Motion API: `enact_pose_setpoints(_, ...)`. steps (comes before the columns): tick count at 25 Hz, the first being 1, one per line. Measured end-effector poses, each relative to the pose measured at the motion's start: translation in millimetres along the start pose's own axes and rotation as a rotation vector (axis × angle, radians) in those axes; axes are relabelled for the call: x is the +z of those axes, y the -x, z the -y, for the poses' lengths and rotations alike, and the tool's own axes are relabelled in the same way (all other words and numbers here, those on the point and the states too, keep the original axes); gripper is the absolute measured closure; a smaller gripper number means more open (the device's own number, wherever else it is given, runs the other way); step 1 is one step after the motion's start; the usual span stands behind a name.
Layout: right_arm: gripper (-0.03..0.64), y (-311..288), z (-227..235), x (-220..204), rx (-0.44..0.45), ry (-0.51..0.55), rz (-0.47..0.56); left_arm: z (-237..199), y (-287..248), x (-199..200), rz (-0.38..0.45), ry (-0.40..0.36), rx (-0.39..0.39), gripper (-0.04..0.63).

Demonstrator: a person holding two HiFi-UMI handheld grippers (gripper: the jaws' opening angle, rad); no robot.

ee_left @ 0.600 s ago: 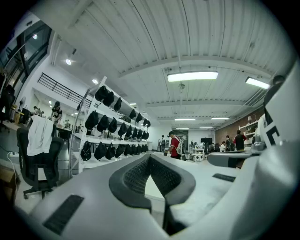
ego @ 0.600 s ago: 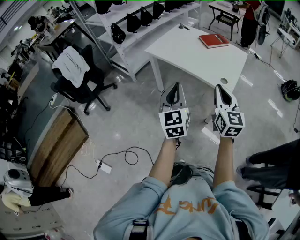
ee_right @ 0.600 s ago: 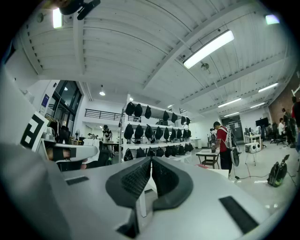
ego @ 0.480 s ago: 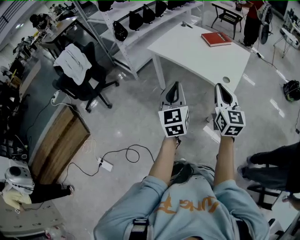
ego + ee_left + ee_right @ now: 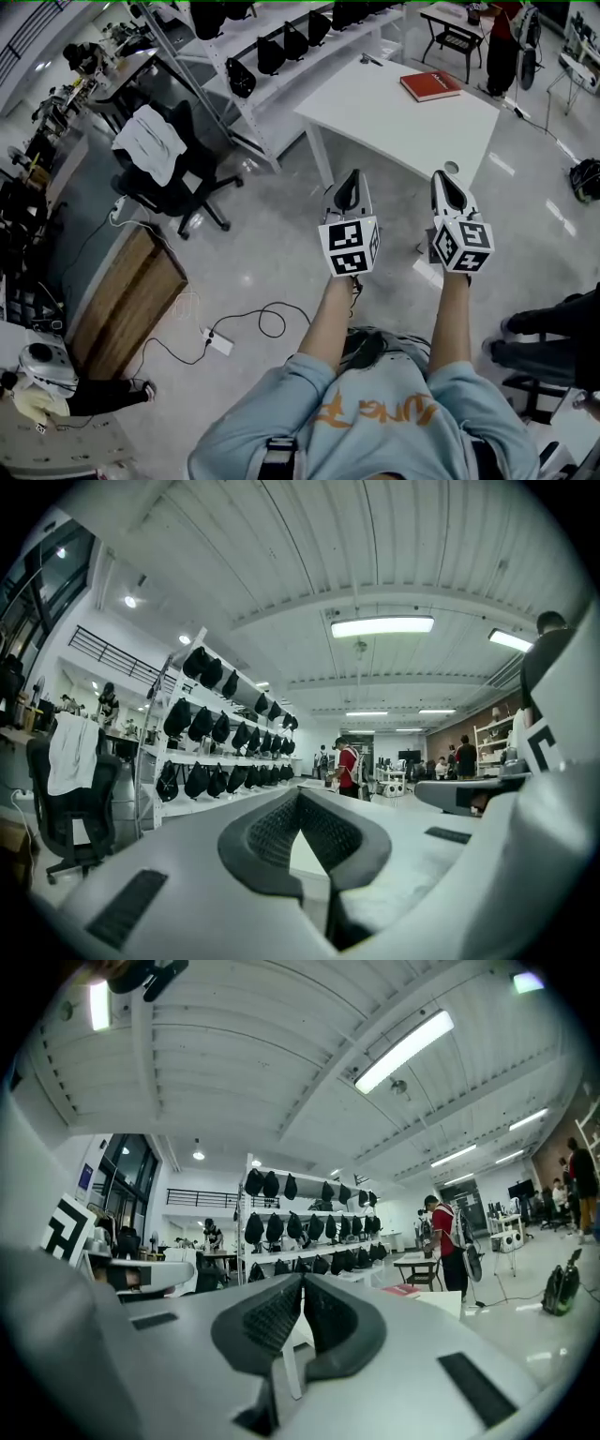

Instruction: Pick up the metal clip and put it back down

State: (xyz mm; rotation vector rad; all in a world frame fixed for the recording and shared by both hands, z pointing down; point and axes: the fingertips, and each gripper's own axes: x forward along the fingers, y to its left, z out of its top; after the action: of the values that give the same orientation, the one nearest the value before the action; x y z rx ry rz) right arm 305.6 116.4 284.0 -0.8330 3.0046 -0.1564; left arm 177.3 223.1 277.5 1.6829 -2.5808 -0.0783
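A white table (image 5: 403, 117) stands ahead of me with a red book (image 5: 429, 85) on it. At its far edge lies a small dark thing (image 5: 372, 60), too small to tell whether it is the metal clip. My left gripper (image 5: 348, 187) and right gripper (image 5: 444, 186) are held side by side in the air over the floor, short of the table's near corner. Both are shut with nothing between the pads, as the left gripper (image 5: 298, 799) and right gripper (image 5: 302, 1283) show in their own views.
A black office chair (image 5: 164, 173) draped with a white cloth stands at the left. Shelves with black bags (image 5: 281, 47) run behind the table. A wooden cabinet (image 5: 127, 300) and a power strip with cable (image 5: 217, 343) are on the floor at the left. Someone's legs (image 5: 548, 333) are at the right.
The head view has shifted a little, so the grippers and the table sit slightly lower in the frame. Both grippers stay shut and side by side.
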Motion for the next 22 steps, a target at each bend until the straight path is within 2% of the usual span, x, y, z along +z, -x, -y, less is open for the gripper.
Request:
enact_pose_setpoints(6, 0.588, -7, 10, 7, 0.01, -0.036, 0.024, -3, -10, 5, -0.003, -0.005, 0.004, 0.586)
enact_pose_setpoints(19, 0.587, -30, 15, 18, 0.025, -0.018, 0.043, -14, -34, 22, 0.032, -0.016, 0.006, 0.586)
enact_pose_setpoints(22, 0.588, -31, 26, 21, -0.01, -0.015, 0.049, -13, -40, 27, 0.04, -0.096, 0.015, 0.586)
